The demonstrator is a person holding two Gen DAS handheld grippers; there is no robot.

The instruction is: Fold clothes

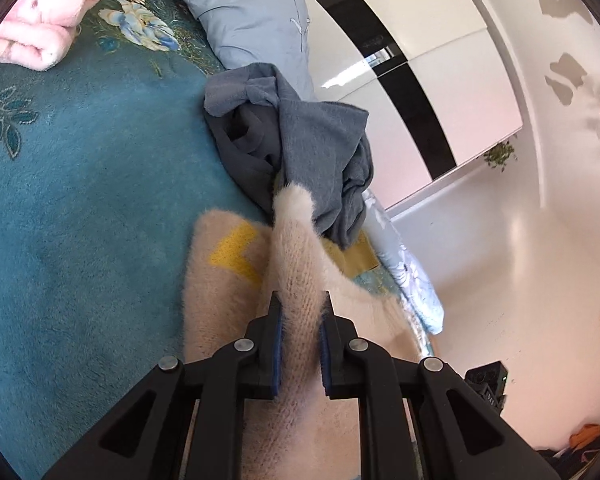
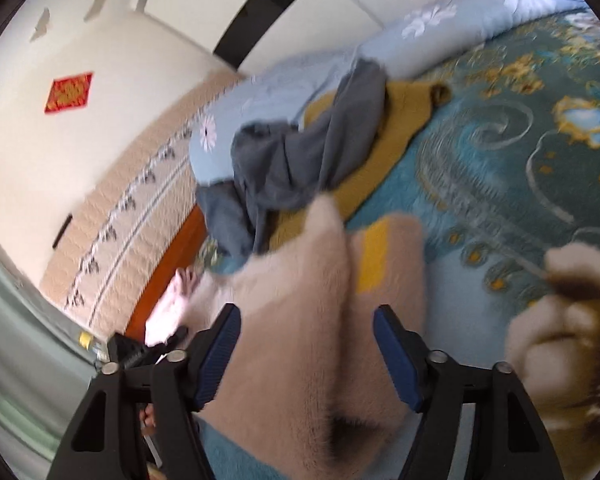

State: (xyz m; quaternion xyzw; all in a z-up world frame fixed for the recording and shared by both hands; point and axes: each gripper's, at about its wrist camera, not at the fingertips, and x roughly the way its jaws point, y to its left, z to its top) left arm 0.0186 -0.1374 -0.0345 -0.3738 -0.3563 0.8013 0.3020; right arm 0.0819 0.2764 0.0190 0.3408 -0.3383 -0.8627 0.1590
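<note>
The left claw is squeezed shut on a raised fold of the fluffy cream sweater, and the fold sticks up between its two blue pads. Just to the left of this claw, a yellow patch shows on the sweater, which lies on the teal blanket of the bed. Right past the tip of the fold sits a bunched-up grey garment, and a mustard-yellow cloth peeks out from under it. Farther off, beyond the grey garment, lies a pale blue quilt with daisies. Far to the left of the claw is a folded pink blanket. The right claw stands about half open. The cream sweater runs between its blue pads, but the picture is blurry, and there looks to be a small gap on each side, so the pads do not seem to press on it. Ahead of this claw is the same grey garment on the mustard-yellow cloth. To its right is another fluffy cream and brown thing, too blurred to tell what it is.
</note>
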